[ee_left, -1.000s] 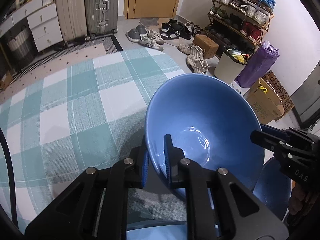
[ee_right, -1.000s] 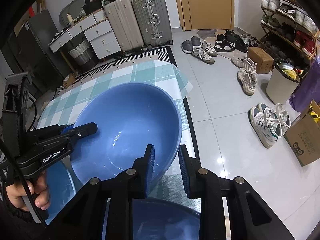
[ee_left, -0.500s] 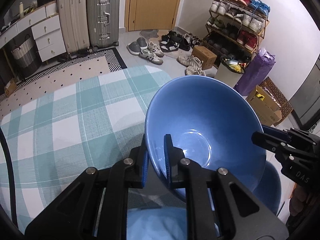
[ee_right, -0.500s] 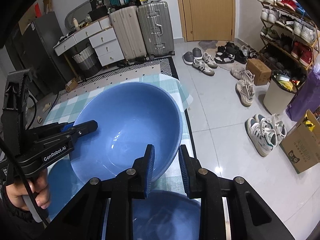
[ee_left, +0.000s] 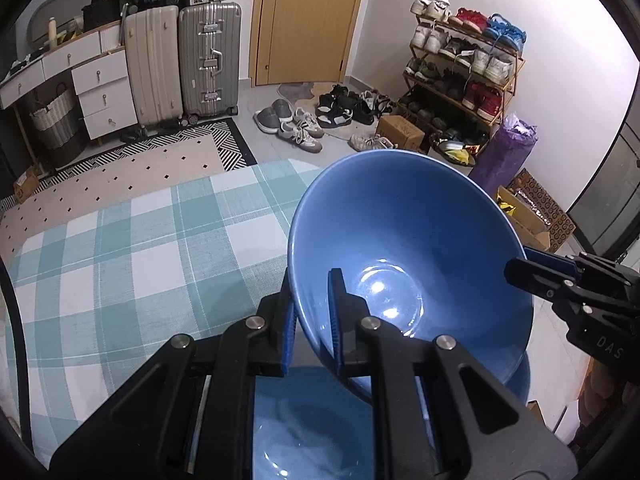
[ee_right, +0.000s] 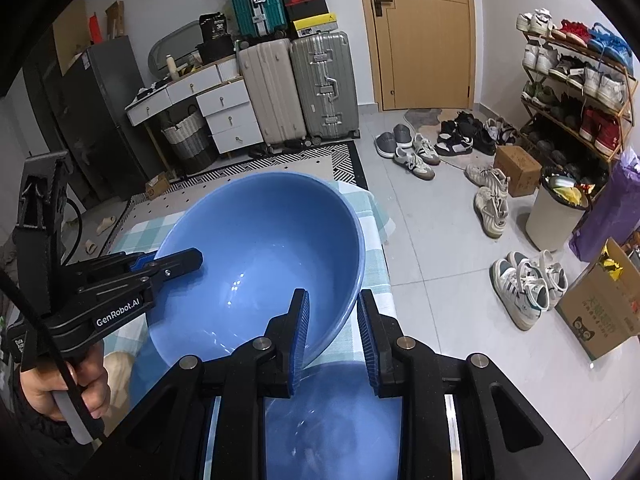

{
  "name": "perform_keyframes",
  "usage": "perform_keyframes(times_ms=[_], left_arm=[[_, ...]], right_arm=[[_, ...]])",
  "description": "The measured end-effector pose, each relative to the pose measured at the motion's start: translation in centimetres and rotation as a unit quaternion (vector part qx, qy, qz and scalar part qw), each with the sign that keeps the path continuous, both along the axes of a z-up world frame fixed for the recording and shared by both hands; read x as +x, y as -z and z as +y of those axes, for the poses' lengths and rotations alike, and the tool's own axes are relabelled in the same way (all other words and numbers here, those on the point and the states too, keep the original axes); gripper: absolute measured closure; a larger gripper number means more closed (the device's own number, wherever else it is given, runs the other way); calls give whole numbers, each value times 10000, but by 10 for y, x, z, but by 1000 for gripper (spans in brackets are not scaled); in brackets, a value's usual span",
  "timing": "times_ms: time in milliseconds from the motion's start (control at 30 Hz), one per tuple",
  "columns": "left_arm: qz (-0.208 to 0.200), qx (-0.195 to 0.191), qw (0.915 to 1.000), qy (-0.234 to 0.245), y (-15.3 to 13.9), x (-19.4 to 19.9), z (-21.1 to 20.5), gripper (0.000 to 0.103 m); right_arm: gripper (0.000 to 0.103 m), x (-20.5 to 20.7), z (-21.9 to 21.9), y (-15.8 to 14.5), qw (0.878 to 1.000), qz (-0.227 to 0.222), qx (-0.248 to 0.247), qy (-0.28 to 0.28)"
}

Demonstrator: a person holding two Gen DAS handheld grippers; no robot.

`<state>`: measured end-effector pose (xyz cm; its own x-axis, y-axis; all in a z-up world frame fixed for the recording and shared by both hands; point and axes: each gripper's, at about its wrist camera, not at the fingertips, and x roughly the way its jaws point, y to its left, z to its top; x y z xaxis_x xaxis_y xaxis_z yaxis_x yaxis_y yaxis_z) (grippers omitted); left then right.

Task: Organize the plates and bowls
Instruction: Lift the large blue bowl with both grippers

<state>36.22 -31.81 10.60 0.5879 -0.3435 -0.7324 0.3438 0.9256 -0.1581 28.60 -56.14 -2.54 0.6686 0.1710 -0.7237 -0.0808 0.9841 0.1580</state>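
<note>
Two upright suitcases (ee_left: 182,62), one beige and one silver, are seen in the upper left of the left wrist view, beside a white chest of drawers (ee_left: 104,96). A wooden door (ee_left: 308,20) stands at the upper middle, with loose shoes (ee_left: 308,120) scattered on the tiled floor before it. A shoe rack (ee_right: 576,92) fills the upper right of the right wrist view, and a full waste bin (ee_right: 554,210) and a cardboard box (ee_right: 604,312) are set below it.

A teal and white checked cloth (ee_left: 132,248) covers the desk. A large blue bowl (ee_left: 404,264) is held above it, tilted, glossy and plain inside, with light reflected at its bottom. A second blue dish (ee_left: 308,428) lies directly beneath, at the lower middle of the frame, partly hidden by the gripper bodies.

The left hand-held gripper (ee_left: 310,320) is clamped on the near rim of the bowl, one pad inside and one outside. The right hand-held gripper (ee_right: 334,334) is set over the opposite rim, its left pad against the bowl's inner wall; whether the right pad touches cannot be told. The person's left hand (ee_right: 72,388) is wrapped around the gripper handle at the lower left of the right wrist view.
</note>
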Motion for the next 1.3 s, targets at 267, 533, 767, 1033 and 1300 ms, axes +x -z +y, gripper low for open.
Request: perform_keyframes(times_ms=[267,533,767,1033,1300], left_arm=[[-164,-21,9998,-60,-29,-41,18,92],[-340,-57,9993,-142,-57,-83,38,92],[-406,-56,9990,-172,-72,-124,58,92],[-467,-75,9985,-272,-78,-156,79,92],[-468,-86,9984,-313,-75,-174,91,92]], right_arm=[[77,-28,18,-22,9998,-164,22,-131],[77,-53,41,-37,9993,-285,11,-256],[77,-72,57,-43,9988,-329,-2,-366],[76,-88,76,-44,9979,-384,-32,-516],[76,-101,89,-36,9976,-374,-29,-587]])
